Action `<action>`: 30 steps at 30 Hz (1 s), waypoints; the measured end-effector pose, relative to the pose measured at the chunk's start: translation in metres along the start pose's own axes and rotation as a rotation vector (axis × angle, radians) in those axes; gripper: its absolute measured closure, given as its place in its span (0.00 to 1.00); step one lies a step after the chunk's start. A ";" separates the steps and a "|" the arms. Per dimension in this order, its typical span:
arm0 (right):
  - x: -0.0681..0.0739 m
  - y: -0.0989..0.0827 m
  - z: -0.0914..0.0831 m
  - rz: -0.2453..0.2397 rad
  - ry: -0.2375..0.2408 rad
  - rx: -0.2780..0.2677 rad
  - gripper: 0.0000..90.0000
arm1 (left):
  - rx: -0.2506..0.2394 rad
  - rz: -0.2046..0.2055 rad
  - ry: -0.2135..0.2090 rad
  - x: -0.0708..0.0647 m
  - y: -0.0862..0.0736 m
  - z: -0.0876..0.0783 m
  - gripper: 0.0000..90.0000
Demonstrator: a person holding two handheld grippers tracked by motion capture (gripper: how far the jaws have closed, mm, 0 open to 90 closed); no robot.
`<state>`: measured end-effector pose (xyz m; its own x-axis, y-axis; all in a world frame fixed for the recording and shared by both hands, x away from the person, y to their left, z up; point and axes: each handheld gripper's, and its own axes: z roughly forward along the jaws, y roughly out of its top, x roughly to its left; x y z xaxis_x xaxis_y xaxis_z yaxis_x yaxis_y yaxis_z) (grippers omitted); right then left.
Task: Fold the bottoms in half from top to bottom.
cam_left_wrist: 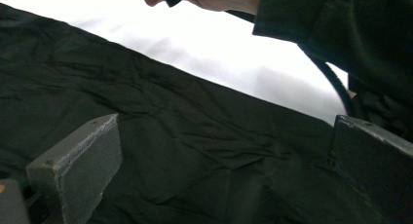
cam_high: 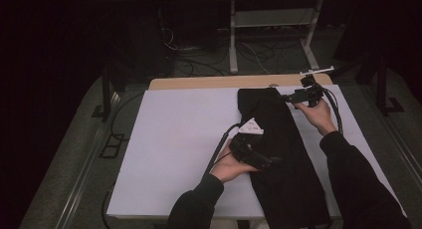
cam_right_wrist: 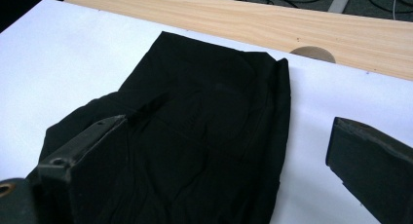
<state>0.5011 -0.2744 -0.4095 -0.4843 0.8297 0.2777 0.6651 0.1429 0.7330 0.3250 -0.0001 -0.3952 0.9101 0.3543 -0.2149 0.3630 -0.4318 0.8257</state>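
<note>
I'm holding my left tongs [cam_high: 272,161] low over the black cloth [cam_high: 281,154], jaws spread wide, nothing pinched between them. In the left gripper view the cloth is lying flat and wrinkled under and between the jaws, running off past both. My right tongs [cam_high: 286,96] are hovering at the cloth's far end, just beside its right edge, jaws also spread and gripping nothing. In the right gripper view the cloth's far end [cam_right_wrist: 214,102] is sitting under the left jaw and in the gap, while the right jaw is hanging over bare white sheet [cam_right_wrist: 316,112]. The cloth is lying lengthwise on the right half of the sheet, its far end near the wood table [cam_high: 199,82] edge, its near end hanging off the near edge of the sheet
</note>
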 end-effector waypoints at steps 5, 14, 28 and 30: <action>-0.001 -0.004 -0.002 0.000 0.004 0.000 0.02 | 0.002 0.013 0.013 0.006 0.002 -0.003 0.00; 0.000 -0.010 -0.004 -0.006 0.010 -0.010 0.02 | -0.001 0.010 0.037 0.017 0.003 -0.010 0.00; 0.002 -0.017 -0.005 -0.012 0.026 -0.002 0.02 | -0.013 -0.018 0.088 0.042 0.007 -0.021 0.00; 0.003 -0.017 -0.006 -0.014 0.029 -0.003 0.02 | -0.017 -0.028 0.089 0.046 0.008 -0.021 0.00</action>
<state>0.4847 -0.2780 -0.4172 -0.5097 0.8116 0.2853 0.6565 0.1525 0.7388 0.3652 0.0304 -0.3872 0.8782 0.4384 -0.1911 0.3836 -0.4070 0.8290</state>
